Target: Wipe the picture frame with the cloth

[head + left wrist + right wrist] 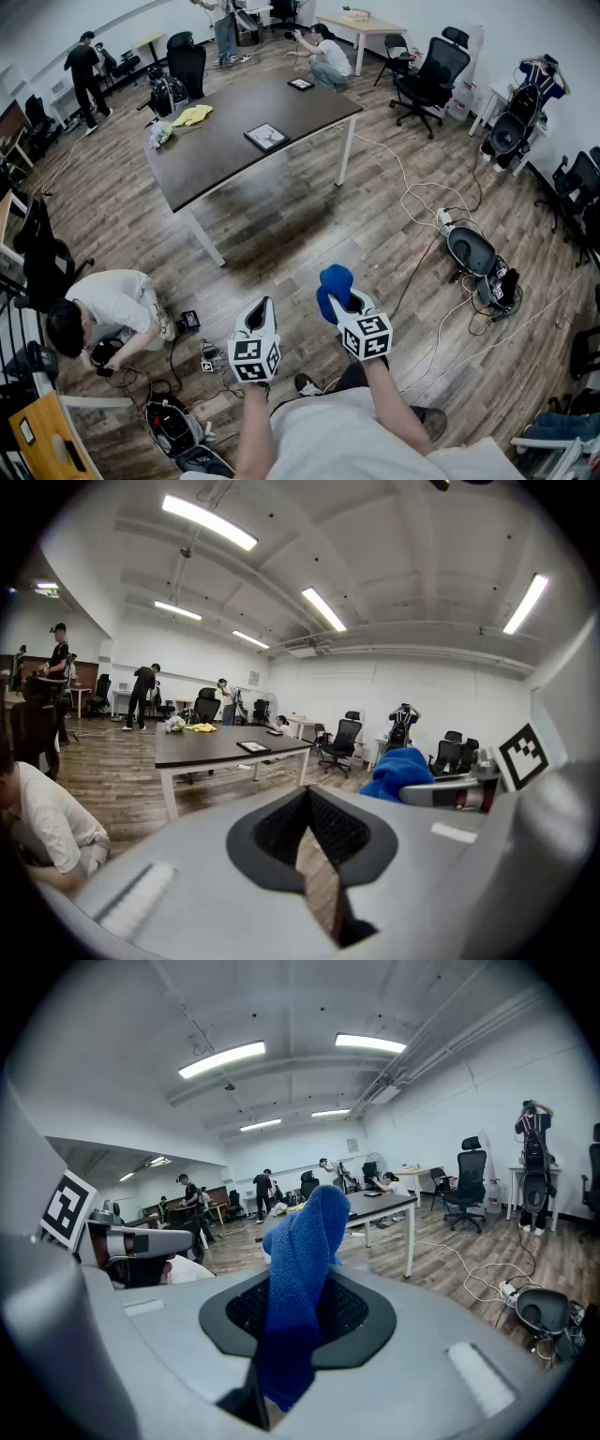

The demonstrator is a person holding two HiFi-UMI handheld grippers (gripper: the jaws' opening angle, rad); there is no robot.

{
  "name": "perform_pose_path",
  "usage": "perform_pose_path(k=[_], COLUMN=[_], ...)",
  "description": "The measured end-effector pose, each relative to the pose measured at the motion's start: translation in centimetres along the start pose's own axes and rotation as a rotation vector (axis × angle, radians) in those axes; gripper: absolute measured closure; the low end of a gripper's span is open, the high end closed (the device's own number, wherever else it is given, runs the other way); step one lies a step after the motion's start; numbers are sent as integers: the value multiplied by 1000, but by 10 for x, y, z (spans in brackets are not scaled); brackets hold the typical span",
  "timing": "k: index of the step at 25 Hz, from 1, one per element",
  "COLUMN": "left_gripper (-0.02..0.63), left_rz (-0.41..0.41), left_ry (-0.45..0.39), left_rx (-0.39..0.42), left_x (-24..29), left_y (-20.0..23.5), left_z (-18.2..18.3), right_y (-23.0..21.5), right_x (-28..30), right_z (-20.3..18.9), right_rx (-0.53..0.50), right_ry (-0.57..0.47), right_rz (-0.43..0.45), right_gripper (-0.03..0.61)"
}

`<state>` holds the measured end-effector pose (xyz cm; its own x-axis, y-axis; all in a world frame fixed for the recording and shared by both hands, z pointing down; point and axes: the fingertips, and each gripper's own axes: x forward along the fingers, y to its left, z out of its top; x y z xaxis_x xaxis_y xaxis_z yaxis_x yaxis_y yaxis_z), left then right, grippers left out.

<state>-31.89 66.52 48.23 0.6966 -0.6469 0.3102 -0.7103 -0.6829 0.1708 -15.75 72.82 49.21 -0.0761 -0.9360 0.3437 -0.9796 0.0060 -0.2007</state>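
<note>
The picture frame [267, 137] lies flat on the dark table [225, 150], well ahead of me across open floor; the left gripper view shows the frame [253, 746] on the tabletop in the distance. My right gripper [337, 298] is shut on a blue cloth [333, 284], which sticks up from between its jaws [302, 1260]. My left gripper [262, 307] is held beside it at the same height, shut with nothing in it, its tips meeting [307, 795]. Both grippers hang over the wooden floor, far from the table.
A person [108, 309] crouches on the floor at my left among bags and gear. Cables and a power strip [445, 220] trail across the floor at right. Office chairs [427, 75] stand beyond the table. A yellow cloth [192, 115] and a second small frame [301, 83] lie on the table.
</note>
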Motion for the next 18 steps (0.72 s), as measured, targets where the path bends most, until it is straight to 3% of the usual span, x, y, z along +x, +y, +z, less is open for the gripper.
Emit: perform_pose_path(k=[7, 11, 18], left_gripper=[561, 561, 561], left_rz=[-4, 10, -33], left_ry=[43, 66, 39], left_rx=[23, 36, -115], left_x=[-4, -15, 16], left_y=[13, 30, 41], left_z=[-8, -10, -14], right_y=[10, 9, -4], right_x=[8, 13, 30], right_z=[-6, -8, -6], right_rx=[-17, 28, 67], right_ry=[31, 20, 9], right_rz=[4, -24, 26], right_gripper=[500, 499, 496])
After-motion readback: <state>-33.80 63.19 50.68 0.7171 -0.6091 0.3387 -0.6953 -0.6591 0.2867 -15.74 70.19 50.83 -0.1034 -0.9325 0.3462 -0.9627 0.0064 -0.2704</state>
